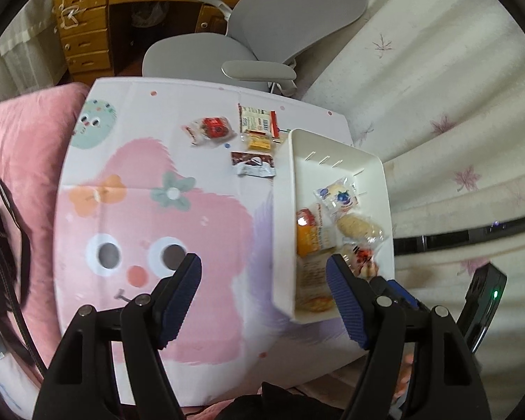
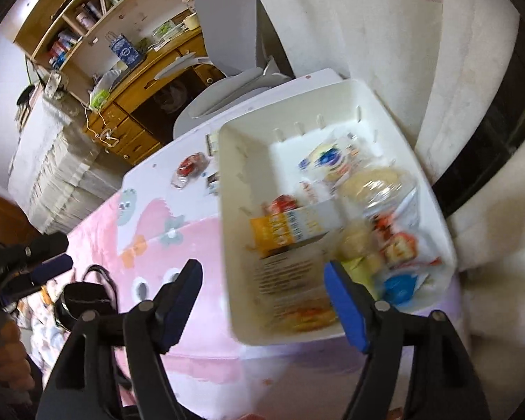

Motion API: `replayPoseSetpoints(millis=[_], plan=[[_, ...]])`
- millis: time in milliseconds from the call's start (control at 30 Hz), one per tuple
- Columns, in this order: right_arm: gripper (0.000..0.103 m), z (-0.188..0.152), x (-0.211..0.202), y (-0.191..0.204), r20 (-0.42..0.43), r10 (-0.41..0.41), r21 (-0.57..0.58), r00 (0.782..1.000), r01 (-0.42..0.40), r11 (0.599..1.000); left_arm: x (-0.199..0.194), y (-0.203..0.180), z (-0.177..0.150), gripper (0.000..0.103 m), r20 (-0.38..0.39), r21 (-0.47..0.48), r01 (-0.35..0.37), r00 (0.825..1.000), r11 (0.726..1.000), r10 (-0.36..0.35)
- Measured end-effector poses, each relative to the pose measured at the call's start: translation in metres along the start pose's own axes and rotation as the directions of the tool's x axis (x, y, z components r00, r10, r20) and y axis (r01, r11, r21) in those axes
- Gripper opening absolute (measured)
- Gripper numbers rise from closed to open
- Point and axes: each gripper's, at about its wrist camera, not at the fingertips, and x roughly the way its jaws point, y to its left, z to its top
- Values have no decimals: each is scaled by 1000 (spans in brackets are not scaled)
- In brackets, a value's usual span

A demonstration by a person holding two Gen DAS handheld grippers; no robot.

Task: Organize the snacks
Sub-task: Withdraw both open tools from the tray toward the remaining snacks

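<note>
So the whole next move comes down to where the loose snacks sit: all 4 of them are bunched on the far part of the table [image 1: 98, 231], up ahead of the left claw [image 1: 264, 281] and just off the far-left corner of the white bin [image 1: 283, 231]. In the left wrist view the left claw hangs over the cartoon-print cover with its jaws wide and nothing between them, and the leftovers lie well ahead of it: the red-and-clear packet [image 1: 211, 129], the white labelled bar [image 1: 259, 119], the small yellow packet [image 1: 257, 140] and the brown wrapper [image 1: 253, 164]. The brown wrapper is the closest and lies with its long axis roughly across the view, so the jaws probably already line up to pinch it across the short side. The right claw [image 2: 262, 287] is also wide and empty, hovering over the near end of the bin, so the bin wall stands between it and the loose pile; the left one looks like the better pick for the next grab. Count-wise: 1 bin, 4 snacks still out on the table, and roughly 6 or 7 already in the bin, though the right wrist view is too blurry to nail that. Looks a bit past halfway.
</note>
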Motion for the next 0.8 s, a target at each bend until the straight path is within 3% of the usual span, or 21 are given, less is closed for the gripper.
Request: replayPoseSetpoints(millis=[200, 367, 567, 800], plan=[[74, -20, 4, 25, -15, 47, 144, 999, -44, 989, -24, 37, 0, 72, -2, 72, 9, 1000, 997, -9], [74, -38, 13, 40, -29, 77, 316, 997, -64, 946, -30, 62, 4, 72, -10, 117, 14, 1000, 993, -13], [75, -50, 30, 54, -30, 112, 512, 993, -80, 855, -24, 89, 14, 72, -16, 161, 12, 1000, 987, -9], [75, -48, 46, 64, 7, 72, 672, 997, -58, 738, -5, 111, 36, 72, -8, 191, -12, 1000, 981, 14]])
